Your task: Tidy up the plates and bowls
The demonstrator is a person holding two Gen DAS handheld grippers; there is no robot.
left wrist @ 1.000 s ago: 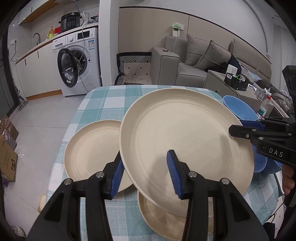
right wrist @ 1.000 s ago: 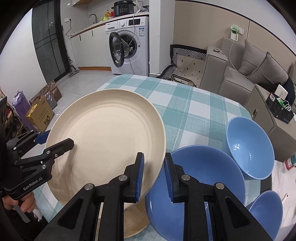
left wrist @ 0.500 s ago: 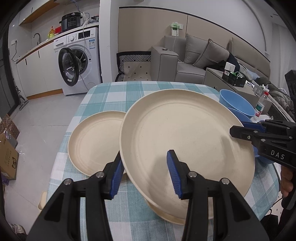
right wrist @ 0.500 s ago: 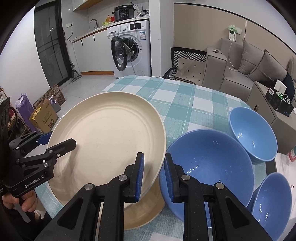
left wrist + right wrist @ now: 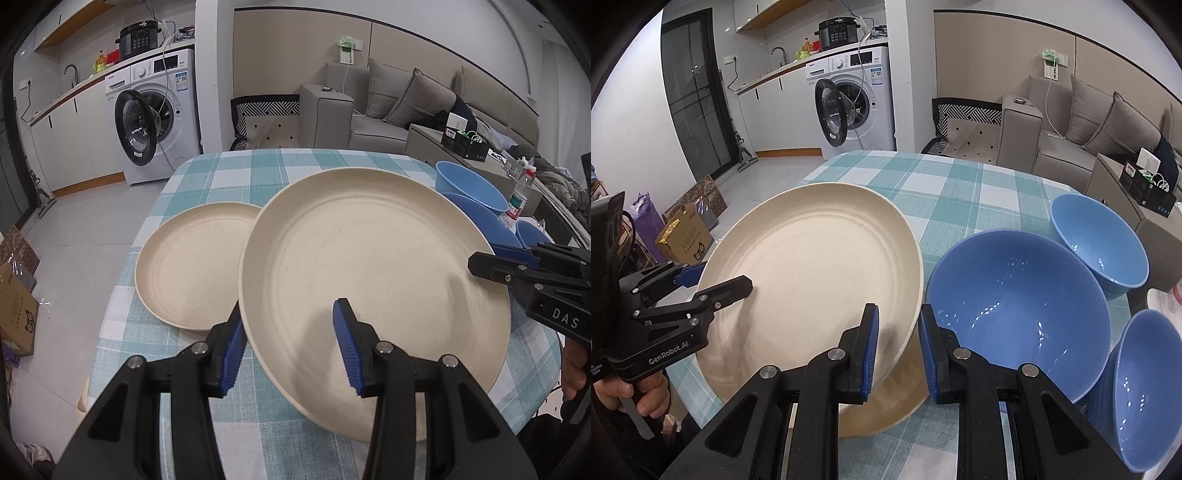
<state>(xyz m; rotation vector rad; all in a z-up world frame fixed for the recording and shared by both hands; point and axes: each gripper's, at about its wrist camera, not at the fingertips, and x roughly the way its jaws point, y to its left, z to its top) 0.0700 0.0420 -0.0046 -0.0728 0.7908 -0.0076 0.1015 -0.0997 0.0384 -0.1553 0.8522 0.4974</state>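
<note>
Both grippers clamp the large cream plate (image 5: 373, 280), left gripper (image 5: 291, 347) and right gripper (image 5: 897, 347) on opposite rims, just above a second cream plate (image 5: 886, 410); next: lower, release.

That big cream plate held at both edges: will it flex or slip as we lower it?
The big cream plate looks rigid: its rim keeps a true curve between the left tongs and right tongs. Its matte finish probably grips the ribbed pads fairly well. Being tilted, it may still pivot.
</note>
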